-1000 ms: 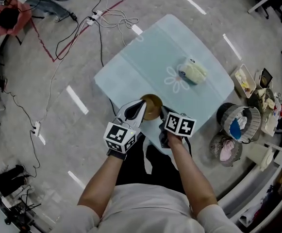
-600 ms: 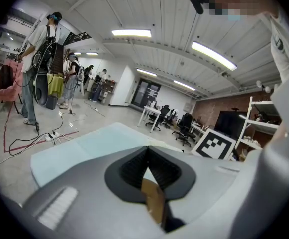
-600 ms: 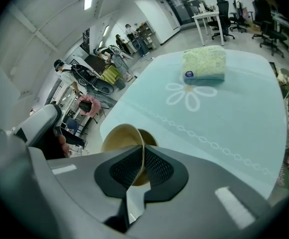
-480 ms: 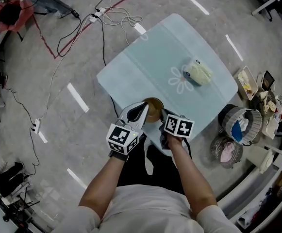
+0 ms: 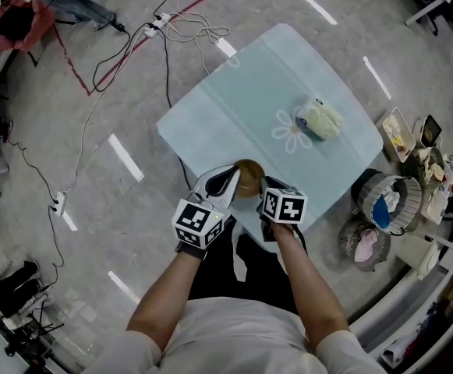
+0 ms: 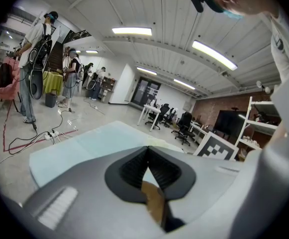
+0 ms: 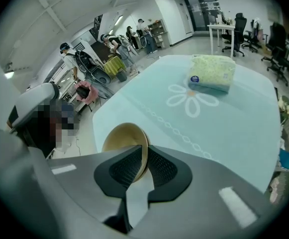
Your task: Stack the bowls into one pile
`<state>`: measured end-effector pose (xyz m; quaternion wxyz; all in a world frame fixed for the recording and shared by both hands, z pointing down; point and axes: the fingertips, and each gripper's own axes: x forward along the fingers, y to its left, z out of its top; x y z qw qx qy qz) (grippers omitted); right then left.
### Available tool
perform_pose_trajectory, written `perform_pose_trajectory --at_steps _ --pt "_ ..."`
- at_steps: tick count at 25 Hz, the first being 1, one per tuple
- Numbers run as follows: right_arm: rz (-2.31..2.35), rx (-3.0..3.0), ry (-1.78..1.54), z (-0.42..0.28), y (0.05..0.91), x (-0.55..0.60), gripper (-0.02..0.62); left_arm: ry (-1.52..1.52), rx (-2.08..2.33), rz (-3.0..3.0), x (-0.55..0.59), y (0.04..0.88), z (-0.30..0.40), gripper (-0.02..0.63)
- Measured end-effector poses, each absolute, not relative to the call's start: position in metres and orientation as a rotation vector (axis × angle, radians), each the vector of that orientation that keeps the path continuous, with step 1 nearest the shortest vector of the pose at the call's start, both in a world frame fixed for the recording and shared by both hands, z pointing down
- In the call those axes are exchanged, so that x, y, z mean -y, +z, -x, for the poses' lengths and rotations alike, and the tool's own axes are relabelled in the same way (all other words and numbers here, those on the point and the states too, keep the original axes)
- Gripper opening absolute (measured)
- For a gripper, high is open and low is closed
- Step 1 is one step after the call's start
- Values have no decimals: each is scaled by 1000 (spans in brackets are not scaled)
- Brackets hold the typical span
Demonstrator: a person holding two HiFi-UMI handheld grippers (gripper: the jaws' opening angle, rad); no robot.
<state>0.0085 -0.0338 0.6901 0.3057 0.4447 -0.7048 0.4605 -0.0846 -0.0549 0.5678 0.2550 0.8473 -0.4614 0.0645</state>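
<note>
— What do we list on the tabletop (image 5: 242, 92)?
— One brown bowl (image 5: 247, 175) at its near edge; one pale packet (image 5: 320, 118) well apart, by the flower print (image 5: 289, 134).
— And our tools?
— Right hand-held gripper (image 7: 145, 151): clamped on the bowl's rim. Left hand-held gripper (image 6: 147, 158): jaws drawn together, the bowl's brown edge wedged between them. We hold both at the near edge.

right gripper (image 5: 262, 187) drawn slightly back toward person, bowl (image 5: 247, 174) with it
</note>
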Motion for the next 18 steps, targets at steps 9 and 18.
perform_pose_trajectory --at_steps 9,18 --pt "-1216 1900 1171 -17 669 45 26 179 1224 -2308 57 561 75 6" --pt "-1277 2095 1106 -25 579 65 20 161 1152 -2306 57 520 48 6"
